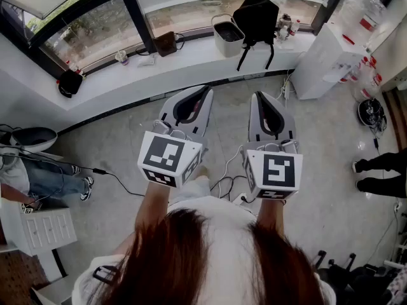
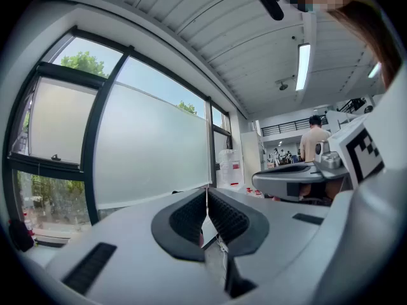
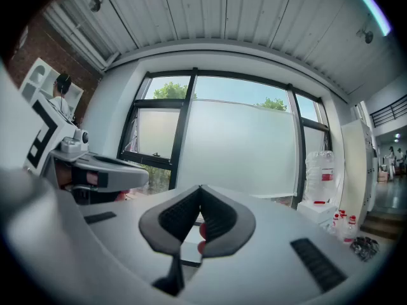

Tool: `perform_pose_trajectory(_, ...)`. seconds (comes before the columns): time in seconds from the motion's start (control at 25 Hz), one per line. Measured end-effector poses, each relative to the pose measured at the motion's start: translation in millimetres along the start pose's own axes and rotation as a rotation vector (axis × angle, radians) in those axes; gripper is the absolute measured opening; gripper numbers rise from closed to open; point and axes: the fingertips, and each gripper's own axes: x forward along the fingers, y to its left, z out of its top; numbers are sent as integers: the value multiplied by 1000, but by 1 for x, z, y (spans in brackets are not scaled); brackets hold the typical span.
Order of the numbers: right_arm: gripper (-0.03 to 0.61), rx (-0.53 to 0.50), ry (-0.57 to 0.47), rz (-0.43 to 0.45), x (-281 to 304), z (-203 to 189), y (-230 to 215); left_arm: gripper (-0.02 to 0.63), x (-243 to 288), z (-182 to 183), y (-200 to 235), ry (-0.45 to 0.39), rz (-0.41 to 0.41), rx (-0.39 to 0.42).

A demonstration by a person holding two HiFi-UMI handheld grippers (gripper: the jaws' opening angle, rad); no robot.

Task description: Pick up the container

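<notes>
I hold both grippers up in front of me, side by side above the floor, pointing toward the window sill. My left gripper (image 1: 206, 89) is shut, its dark ribbed pads meeting with nothing between them (image 2: 206, 193). My right gripper (image 1: 259, 96) is also shut and empty (image 3: 200, 189). A white open-topped container (image 1: 227, 37) stands on the white sill (image 1: 184, 62), well beyond both grippers. In both gripper views the jaws point at the frosted window and ceiling, and the container does not show there.
A black backpack (image 1: 256, 16) leans beside the container, with a brown bag (image 1: 166, 43) and a cup (image 1: 121, 57) further left. A water dispenser (image 1: 329, 51) stands at the right. Cables (image 1: 227, 178) lie on the floor. A seated person (image 1: 38, 178) is at left, another's legs (image 1: 381, 170) at right.
</notes>
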Motion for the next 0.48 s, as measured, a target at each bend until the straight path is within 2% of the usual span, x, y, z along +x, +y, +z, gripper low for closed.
perform_pose_trajectory(0.2,25,0,16,-15,25,0,7,20,11,-2,26,5,-7,1)
perform_pose_trajectory(0.48,25,100,17,0,64,5,14,20,28,-4,66,7,-23,-5)
